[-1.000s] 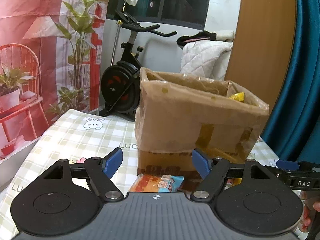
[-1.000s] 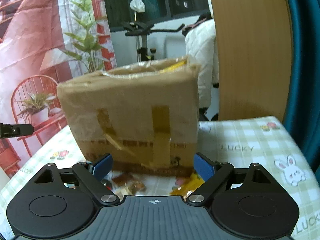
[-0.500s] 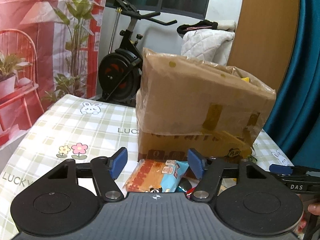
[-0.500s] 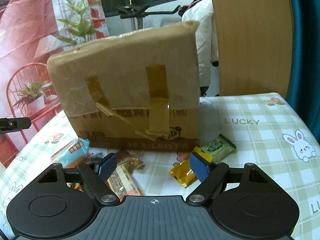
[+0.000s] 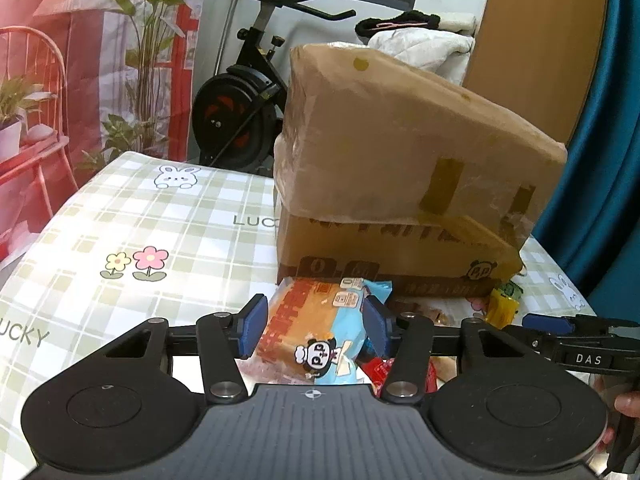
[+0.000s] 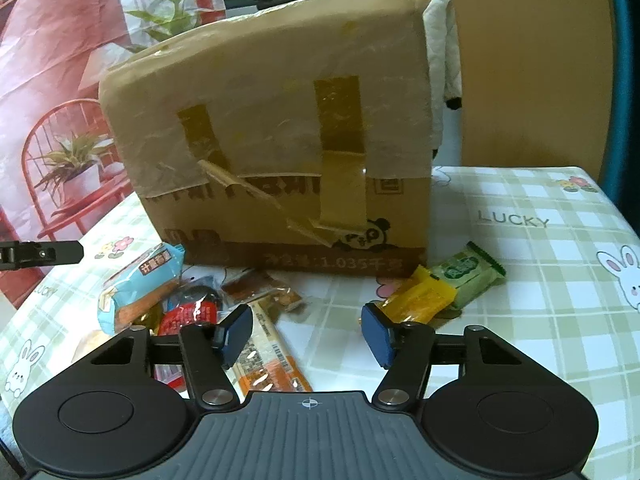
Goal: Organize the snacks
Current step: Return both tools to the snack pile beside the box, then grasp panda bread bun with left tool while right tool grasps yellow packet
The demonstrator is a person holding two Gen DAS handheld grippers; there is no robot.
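Note:
A tall taped cardboard box (image 5: 400, 184) (image 6: 280, 152) stands on the checked tablecloth, with loose snack packets at its foot. My left gripper (image 5: 315, 330) is low over an orange-and-blue packet (image 5: 316, 332). Its jaws are closing with the packet between the blue pads, and no squeeze shows. In the right wrist view that packet (image 6: 136, 284) lies at the left. My right gripper (image 6: 307, 334) is also closing, over bare cloth. A long orange-and-white packet (image 6: 272, 356) lies under its left finger and a yellow packet (image 6: 420, 300) beside its right pad. Nothing is clamped.
A green packet (image 6: 468, 276), a red one (image 6: 188, 314) and a brown one (image 6: 264, 292) lie by the box. An exercise bike (image 5: 248, 100) stands beyond the table's far edge, a wooden panel (image 6: 528, 60) and a blue curtain (image 5: 608, 160) to the right.
Both grippers have sunk toward the table and their jaws have narrowed. The packets at the box's foot have come into view, and the left pads now flank the orange-and-blue packet.

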